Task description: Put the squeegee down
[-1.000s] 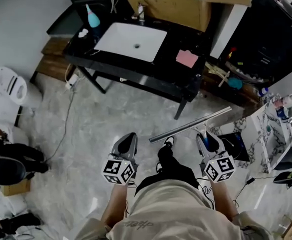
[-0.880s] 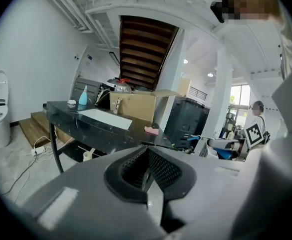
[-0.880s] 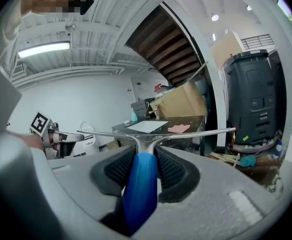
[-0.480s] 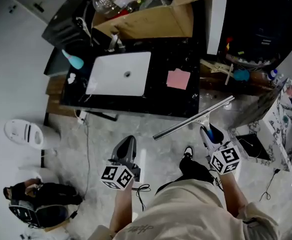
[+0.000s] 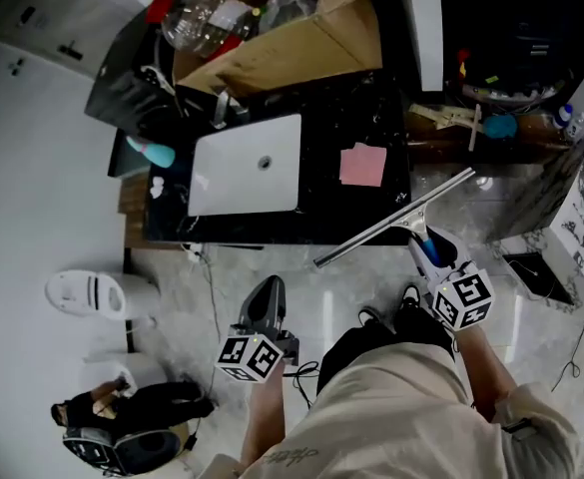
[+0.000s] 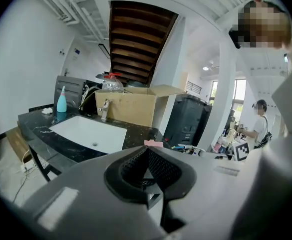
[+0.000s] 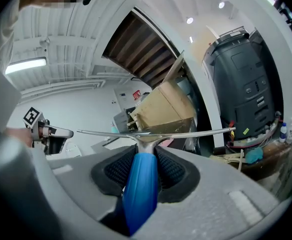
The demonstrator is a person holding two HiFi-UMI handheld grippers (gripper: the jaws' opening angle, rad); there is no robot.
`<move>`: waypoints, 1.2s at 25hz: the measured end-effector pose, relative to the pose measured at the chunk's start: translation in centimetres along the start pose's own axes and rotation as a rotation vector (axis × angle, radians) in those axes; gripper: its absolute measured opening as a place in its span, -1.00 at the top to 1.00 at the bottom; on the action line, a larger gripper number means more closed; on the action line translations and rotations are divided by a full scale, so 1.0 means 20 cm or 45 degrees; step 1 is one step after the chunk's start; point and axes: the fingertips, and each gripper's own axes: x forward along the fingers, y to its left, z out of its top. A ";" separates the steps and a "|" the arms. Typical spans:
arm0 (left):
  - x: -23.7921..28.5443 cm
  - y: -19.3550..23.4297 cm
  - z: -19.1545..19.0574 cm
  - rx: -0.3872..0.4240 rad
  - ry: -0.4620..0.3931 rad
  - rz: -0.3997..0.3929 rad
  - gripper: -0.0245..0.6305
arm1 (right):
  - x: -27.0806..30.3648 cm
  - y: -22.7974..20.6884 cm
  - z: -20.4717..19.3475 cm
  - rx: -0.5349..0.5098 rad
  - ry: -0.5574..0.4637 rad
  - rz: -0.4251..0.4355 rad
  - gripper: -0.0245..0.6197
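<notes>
Spreading across the near part of the scene was a pale marble floor [image 5: 222, 277]. Beyond it stood a black counter [image 5: 371, 213] with a white sink [image 5: 247, 168] set into its left half. An open cardboard box [image 5: 301, 38] stood at the counter's far edge and a pink cloth [image 5: 363, 165] lay to the right of the sink.

The squeegee [image 5: 396, 230] was not yet down. It hung in the air by the counter's near right corner, resting on nothing, with its long metal blade slanting from near left to far right.

By its look it would be light and stiff: a thin rigid blade on a short metal neck with a smooth blue handle. The long blade would swing wide with any twist of the wrist, and the handle seemed likely to slip in a loose hold. The handle looked the right place to hold it, close below the neck, with the blade kept level on the way down.

The right gripper [image 5: 433, 252] held it just so. Its ribbed pads [image 7: 173, 169] were clamped on either side of the blue handle, about half closed, and the blade lay crosswise just past the tips.

The left gripper [image 5: 269, 302] hung over the floor, well apart from the squeegee. Its fingers [image 6: 131, 166] were drawn together with nothing between them.
</notes>
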 end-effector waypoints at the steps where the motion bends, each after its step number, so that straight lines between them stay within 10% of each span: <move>1: 0.02 -0.01 0.03 0.009 -0.008 -0.005 0.88 | 0.02 -0.01 0.01 0.000 0.000 0.000 0.53; 12: 0.27 0.10 0.07 -0.010 -0.021 -0.074 0.88 | 0.18 -0.05 -0.04 0.091 0.091 -0.017 0.52; 30: 1.07 0.44 0.62 0.134 -0.043 -0.525 0.88 | 0.73 -0.09 0.28 0.146 -0.018 -0.367 0.52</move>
